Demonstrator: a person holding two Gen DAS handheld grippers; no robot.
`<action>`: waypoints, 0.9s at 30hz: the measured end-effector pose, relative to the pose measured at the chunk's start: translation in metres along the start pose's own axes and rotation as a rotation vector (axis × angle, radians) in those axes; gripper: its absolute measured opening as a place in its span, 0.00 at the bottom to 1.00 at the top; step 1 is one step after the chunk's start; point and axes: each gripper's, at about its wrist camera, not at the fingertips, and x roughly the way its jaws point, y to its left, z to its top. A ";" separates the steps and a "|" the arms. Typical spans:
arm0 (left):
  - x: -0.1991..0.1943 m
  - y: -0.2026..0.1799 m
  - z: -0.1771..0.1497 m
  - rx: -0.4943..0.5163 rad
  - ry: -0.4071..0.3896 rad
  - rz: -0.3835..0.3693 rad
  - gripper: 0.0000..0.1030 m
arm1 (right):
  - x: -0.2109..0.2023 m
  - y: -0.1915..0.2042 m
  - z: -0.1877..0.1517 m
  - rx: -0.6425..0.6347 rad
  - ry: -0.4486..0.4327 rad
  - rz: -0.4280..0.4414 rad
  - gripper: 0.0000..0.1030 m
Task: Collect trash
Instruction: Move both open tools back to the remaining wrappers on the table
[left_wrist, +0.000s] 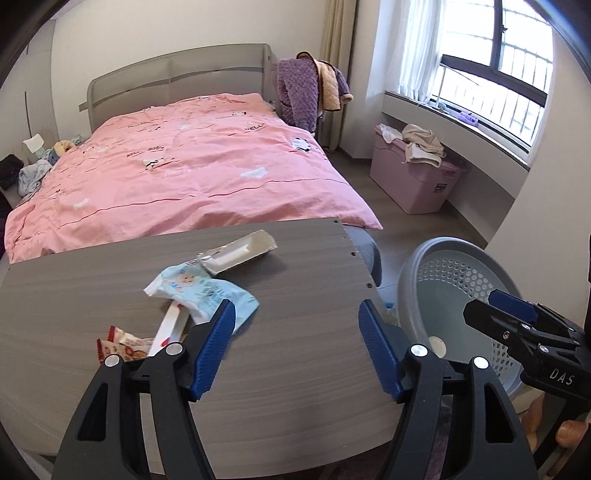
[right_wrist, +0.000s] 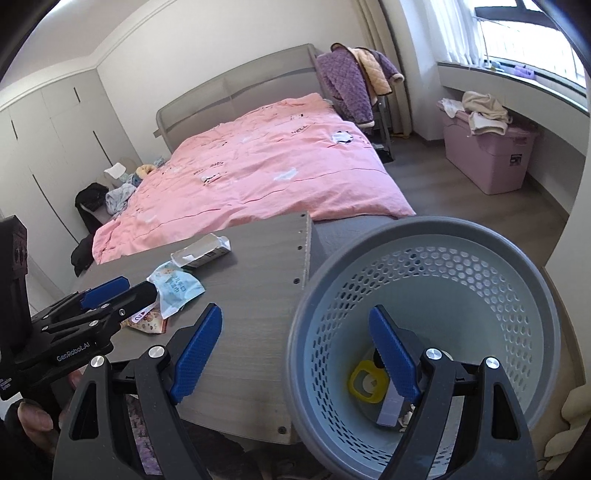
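Note:
Trash lies on the grey wood-grain table (left_wrist: 306, 258): a light-blue wrapper (left_wrist: 201, 291), an opened white carton (left_wrist: 240, 253), a white stick (left_wrist: 170, 325) and a red snack wrapper (left_wrist: 123, 343). My left gripper (left_wrist: 295, 310) hovers open over the table just right of the blue wrapper, nothing between its pads. A grey-blue perforated basket (right_wrist: 424, 236) stands at the table's right edge, holding a yellow ring (right_wrist: 364, 382) and a lavender strip (right_wrist: 391, 406). My right gripper (right_wrist: 295, 312) is open and empty, straddling the basket's left rim. The carton (right_wrist: 203, 251) and blue wrapper (right_wrist: 177, 290) also show there.
A bed with a pink cover (left_wrist: 207, 158) lies beyond the table. A pink storage box (left_wrist: 417, 177) with clothes on top sits under the window ledge. A purple robe (left_wrist: 299, 92) hangs by the headboard. A hand (right_wrist: 33, 417) grips the left tool.

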 end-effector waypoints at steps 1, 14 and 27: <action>-0.002 0.008 -0.001 -0.010 -0.003 0.010 0.65 | 0.002 0.005 0.001 -0.010 0.003 0.007 0.78; -0.023 0.088 -0.023 -0.129 -0.015 0.114 0.65 | 0.044 0.084 0.013 -0.143 0.054 0.112 0.78; -0.024 0.148 -0.037 -0.237 0.002 0.183 0.65 | 0.093 0.131 0.014 -0.227 0.143 0.158 0.78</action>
